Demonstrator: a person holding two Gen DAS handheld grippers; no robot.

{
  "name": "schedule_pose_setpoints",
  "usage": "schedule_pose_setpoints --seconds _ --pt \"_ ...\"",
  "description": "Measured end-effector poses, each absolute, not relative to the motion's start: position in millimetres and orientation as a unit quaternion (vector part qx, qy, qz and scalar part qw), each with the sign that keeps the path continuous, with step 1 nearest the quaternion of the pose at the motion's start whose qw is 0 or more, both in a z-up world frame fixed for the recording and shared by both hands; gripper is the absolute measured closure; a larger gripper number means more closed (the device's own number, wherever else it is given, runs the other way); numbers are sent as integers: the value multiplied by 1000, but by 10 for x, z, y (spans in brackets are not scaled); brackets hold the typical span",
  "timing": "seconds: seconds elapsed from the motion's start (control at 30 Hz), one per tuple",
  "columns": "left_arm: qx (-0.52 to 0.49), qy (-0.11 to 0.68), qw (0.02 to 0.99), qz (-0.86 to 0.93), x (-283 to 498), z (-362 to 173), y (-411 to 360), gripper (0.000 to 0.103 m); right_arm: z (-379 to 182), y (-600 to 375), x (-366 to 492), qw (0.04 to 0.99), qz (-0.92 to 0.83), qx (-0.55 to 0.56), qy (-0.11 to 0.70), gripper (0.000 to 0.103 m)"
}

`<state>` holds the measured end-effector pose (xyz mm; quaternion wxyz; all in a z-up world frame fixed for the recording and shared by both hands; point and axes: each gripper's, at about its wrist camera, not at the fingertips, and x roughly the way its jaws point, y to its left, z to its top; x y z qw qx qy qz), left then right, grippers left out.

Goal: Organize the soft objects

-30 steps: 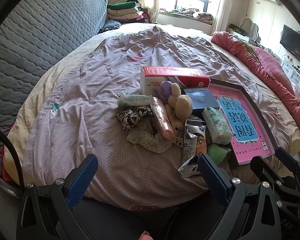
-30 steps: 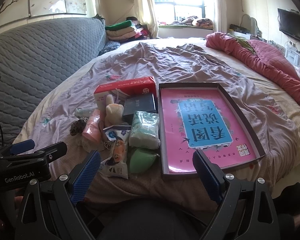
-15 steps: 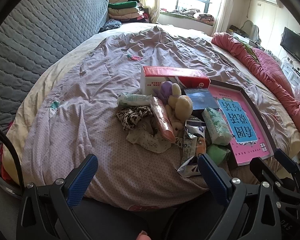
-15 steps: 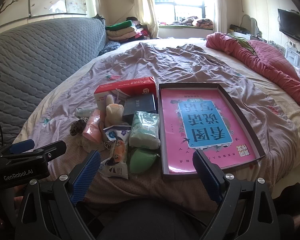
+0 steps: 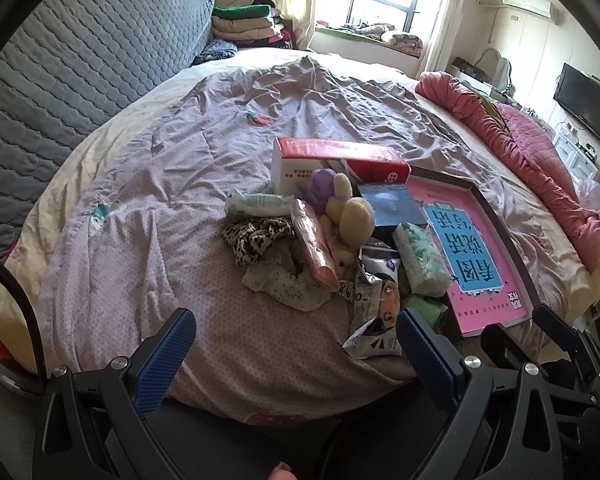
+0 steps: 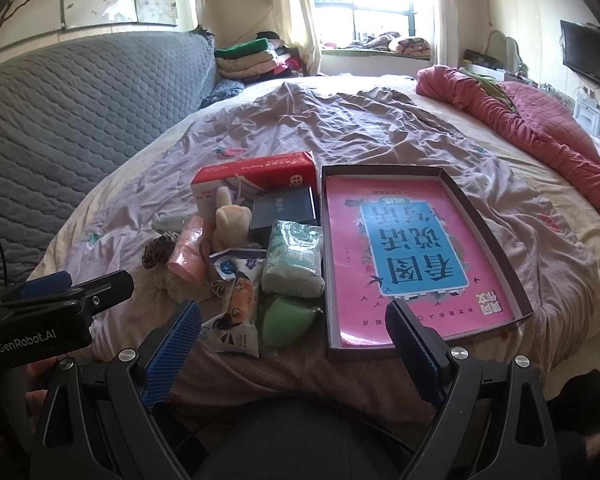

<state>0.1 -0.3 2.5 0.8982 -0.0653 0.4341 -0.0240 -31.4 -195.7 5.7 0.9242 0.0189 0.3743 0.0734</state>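
Soft objects heaped on the bed point(image 5: 188, 184): plush toy point(image 6: 230, 220), leopard-print cloth point(image 5: 256, 236), pink packet point(image 5: 314, 240), tissue pack point(image 6: 294, 258), green pouch point(image 6: 284, 320) and snack wrapper point(image 6: 232, 312), all lying just left of the open pink tray point(image 6: 496, 256). Left gripper point(image 5: 292, 342) and right gripper point(image 6: 296, 334) hover at the near bed edge, jaws spread wide and holding nothing. Tray appears bare, so sorting seems not yet begun; every item remains to be moved.
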Motion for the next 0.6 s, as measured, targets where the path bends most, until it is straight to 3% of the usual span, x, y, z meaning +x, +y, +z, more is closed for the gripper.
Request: schedule_pose_setpoints --seconds 0.6 --pt "-117 458 880 -54 122 -115 139 5 -8 -2000 -151 919 76 26 387 9"
